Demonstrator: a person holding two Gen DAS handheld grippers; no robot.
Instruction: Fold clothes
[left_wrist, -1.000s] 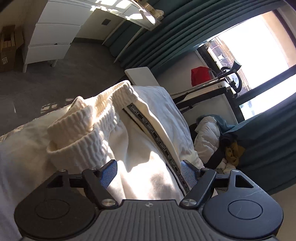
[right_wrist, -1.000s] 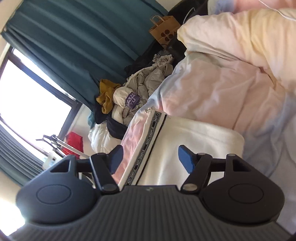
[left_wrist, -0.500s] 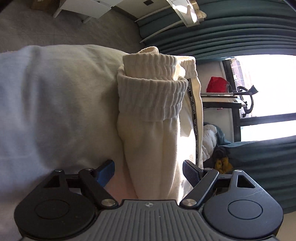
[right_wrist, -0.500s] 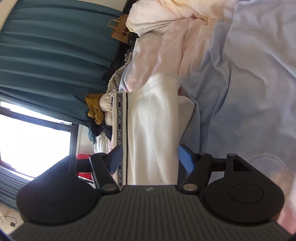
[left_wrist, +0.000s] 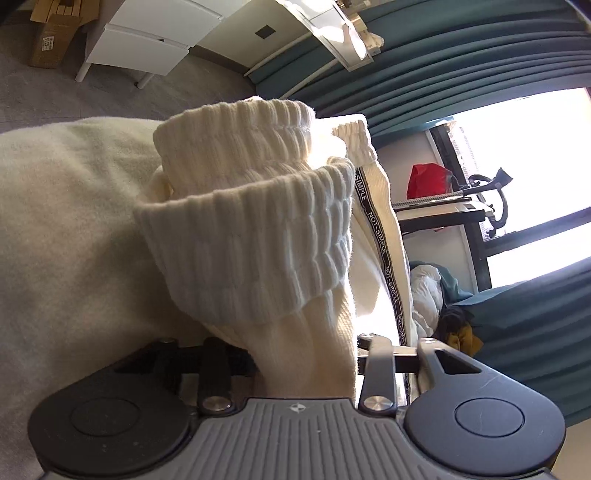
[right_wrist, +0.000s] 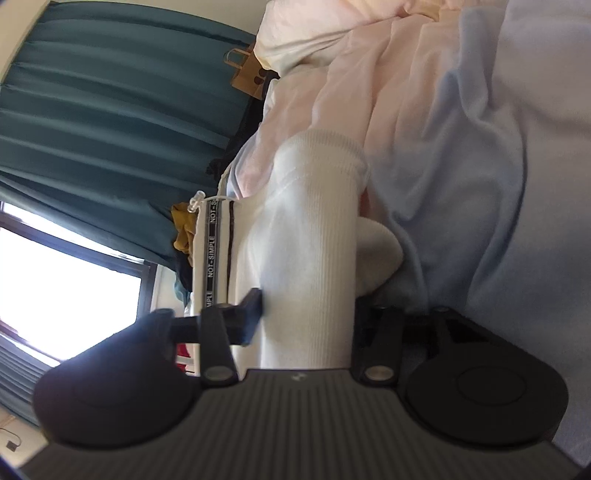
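The cream sweatpants (left_wrist: 303, 332), with a "NOT-SIMPLE" side tape (right_wrist: 211, 266), lay doubled on the bed (right_wrist: 498, 184). The left gripper (left_wrist: 301, 354) had its jaws clamped on the leg fabric below the ribbed cuffs (left_wrist: 251, 243); the right gripper (right_wrist: 306, 314) pinched the far end likewise, probably so both ends could move together for a fold.

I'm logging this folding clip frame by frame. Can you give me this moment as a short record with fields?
garment: cream sweatpants with ribbed cuffs and a black NOT-SIMPLE side stripe
left gripper: shut on the sweatpants, just below a cuff
right gripper: shut on the sweatpants
surface: bed with pale blue sheet and pink duvet
background: teal curtains, bright window, heap of clothes
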